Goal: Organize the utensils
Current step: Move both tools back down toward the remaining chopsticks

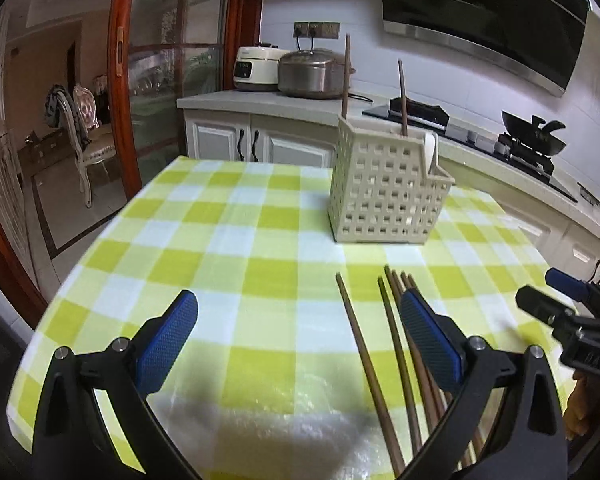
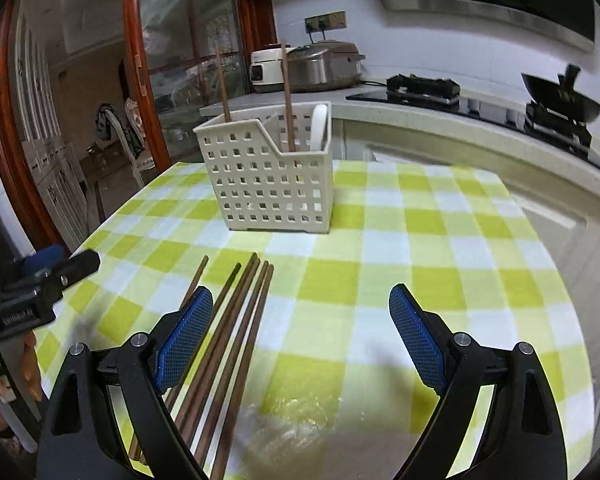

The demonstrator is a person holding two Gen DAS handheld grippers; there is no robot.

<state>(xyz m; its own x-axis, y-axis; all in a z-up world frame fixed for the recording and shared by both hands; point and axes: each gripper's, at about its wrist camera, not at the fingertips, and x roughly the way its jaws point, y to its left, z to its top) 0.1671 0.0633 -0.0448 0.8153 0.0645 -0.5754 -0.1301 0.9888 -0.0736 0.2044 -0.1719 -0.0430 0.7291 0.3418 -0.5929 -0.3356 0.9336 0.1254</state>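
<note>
Both grippers stood wide apart at the fingers with nothing between the pads. The left gripper [image 1: 298,338] hung low over the checked tablecloth [image 1: 228,248], its right pad just over the loose chopsticks [image 1: 374,364]; the right gripper [image 2: 300,338] hung beside it, its left pad over the same bundle [image 2: 228,344]. The chopsticks lay flat on the cloth, near the table's front edge, fanned slightly and pointing toward the basket [image 1: 384,188], which stood upright farther back and well apart from them.

The step in hand looked like picking up one of the loose chopsticks to stand it in the basket. To do it well, one gripper probably needed to shift sideways until a single stick lay between its pads, then close low against the cloth so the thin stick did not roll out. The outer stick, lying a little apart from the rest, seemed the easiest to single out. Two grippers so close together risked bumping each other, so one likely had to hold back.

The left wrist view showed the right gripper from the side and the separate stick clearly. The right wrist view showed the basket's inner divider, two chopsticks [image 2: 288,100] standing in it and a white spoon [image 2: 320,126] more plainly, plus the person's hand [image 2: 4,376] on the left handle.
</note>
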